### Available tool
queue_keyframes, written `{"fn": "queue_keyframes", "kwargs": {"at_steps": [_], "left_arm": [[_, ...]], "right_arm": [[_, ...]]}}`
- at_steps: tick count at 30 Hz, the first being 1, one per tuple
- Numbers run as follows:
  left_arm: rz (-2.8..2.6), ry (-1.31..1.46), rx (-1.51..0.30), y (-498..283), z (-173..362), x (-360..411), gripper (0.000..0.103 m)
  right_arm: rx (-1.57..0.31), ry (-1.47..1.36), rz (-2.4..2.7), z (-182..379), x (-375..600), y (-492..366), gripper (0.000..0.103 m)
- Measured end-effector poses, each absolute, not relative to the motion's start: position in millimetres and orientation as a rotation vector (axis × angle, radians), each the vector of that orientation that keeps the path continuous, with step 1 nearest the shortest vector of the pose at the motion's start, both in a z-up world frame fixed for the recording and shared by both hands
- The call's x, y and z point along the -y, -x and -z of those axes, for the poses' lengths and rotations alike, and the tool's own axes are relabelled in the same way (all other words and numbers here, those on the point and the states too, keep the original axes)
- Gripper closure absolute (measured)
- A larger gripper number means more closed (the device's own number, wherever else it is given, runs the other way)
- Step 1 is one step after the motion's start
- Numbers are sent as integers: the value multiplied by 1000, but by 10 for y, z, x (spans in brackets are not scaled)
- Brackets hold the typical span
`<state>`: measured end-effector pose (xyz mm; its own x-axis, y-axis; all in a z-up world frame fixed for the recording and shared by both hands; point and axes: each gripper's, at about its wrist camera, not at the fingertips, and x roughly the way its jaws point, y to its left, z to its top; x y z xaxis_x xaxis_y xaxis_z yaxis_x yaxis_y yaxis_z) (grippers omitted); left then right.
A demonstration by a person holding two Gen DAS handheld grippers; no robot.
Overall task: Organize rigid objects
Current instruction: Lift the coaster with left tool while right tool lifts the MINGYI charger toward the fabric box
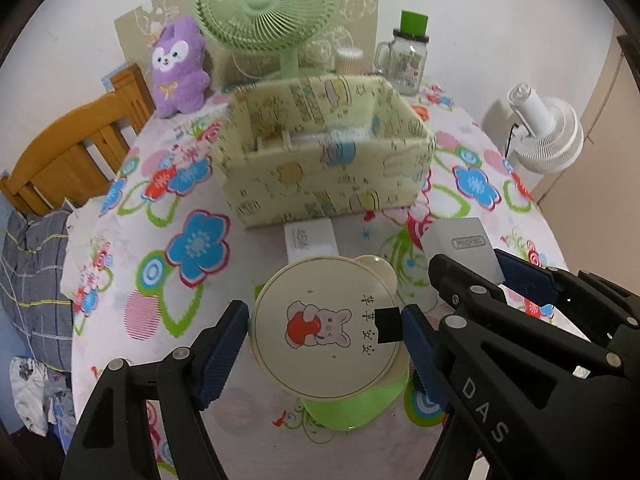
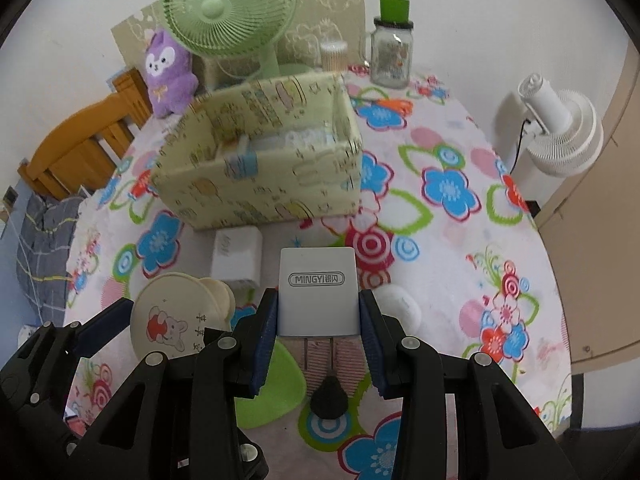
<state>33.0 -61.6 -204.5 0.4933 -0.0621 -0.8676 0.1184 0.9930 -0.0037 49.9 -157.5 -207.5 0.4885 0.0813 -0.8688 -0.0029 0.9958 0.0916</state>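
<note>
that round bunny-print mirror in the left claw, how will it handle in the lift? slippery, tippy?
The round mirror looks rigid, with a smooth, glossy cover, so the left claw pads may slip on its rim. Its green base hangs below the grip, so it may swing or tilt. Likely light, but possibly fragile if dropped.

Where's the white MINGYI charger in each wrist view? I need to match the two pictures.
Left wrist view: the MINGYI charger sits at right of centre, held in the right gripper entering from the lower right.
Right wrist view: the charger is at centre, clamped between the right gripper's blue pads, prongs pointing toward the camera.
Shared landmark: the yellow patterned box stands on the table beyond the charger in both views.
</note>
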Motion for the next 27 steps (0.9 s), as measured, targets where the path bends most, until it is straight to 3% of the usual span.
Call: {"fn": "queue_keyframes", "kwargs": {"at_steps": [27], "left_arm": [[74, -28, -906, -376, 1236, 452, 24]], "right_arm": [[-920, -33, -61, 1192, 1420, -553, 60]]}}
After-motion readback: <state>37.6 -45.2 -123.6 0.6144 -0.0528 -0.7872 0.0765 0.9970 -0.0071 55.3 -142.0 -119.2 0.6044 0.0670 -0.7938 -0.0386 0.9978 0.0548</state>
